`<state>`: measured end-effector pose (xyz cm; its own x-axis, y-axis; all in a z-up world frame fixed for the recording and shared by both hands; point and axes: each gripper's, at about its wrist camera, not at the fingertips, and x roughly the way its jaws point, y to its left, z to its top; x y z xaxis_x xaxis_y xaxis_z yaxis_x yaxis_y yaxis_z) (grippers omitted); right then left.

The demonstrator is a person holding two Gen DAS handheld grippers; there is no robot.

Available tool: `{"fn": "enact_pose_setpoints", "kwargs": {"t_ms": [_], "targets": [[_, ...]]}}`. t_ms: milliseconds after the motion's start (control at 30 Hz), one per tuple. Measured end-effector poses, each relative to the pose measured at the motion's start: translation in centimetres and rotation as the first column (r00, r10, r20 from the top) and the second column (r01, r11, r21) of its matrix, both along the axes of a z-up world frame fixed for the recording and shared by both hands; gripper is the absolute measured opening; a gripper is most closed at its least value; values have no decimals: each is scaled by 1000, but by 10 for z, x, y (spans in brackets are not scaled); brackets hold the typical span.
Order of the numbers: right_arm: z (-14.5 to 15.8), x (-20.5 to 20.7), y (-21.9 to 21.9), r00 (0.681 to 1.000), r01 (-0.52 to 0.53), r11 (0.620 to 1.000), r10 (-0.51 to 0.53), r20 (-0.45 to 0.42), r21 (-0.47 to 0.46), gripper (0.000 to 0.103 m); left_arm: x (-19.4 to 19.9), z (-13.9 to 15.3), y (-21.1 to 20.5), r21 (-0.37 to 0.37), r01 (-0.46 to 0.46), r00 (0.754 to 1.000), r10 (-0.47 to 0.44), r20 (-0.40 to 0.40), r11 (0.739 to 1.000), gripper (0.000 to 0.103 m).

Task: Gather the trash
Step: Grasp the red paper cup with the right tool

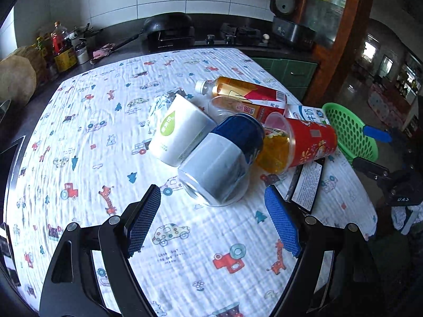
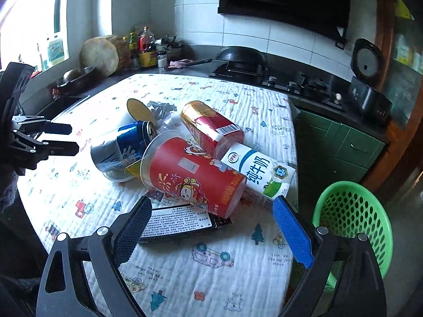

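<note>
I am holding both grippers, left gripper (image 1: 212, 215) and right gripper (image 2: 211, 227), with jaws open and empty, over littered tabletop (image 1: 87, 132) beside green basket (image 2: 354, 216).

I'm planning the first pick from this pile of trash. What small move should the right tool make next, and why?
Probably ease the right tool forward and down over the red cup. Both tools stand open and empty. The cup lies on its side just ahead of the right one, on top of the black packet, and the green basket waits just off the table edge beside it.

trash pile (image 2: 195, 158) on table (image 2: 211, 277) (basket (image 2: 354, 219) beside edge)
</note>
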<state>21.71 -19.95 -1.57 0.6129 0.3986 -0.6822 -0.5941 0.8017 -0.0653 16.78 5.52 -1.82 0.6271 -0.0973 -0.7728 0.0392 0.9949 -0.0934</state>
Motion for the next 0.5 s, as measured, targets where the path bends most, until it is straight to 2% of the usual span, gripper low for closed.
{"fn": "enact_pose_setpoints", "kwargs": {"t_ms": [233,500], "targets": [[-8,24,37,990,-144,980,144,-15,-137,90,1,-4,13,-9,-17,1000,17,-4,1000,80],[-30,49,75,948,-317,896,309,-76,-312,90,4,-17,20,-14,-28,999,28,-19,1000,80]]}}
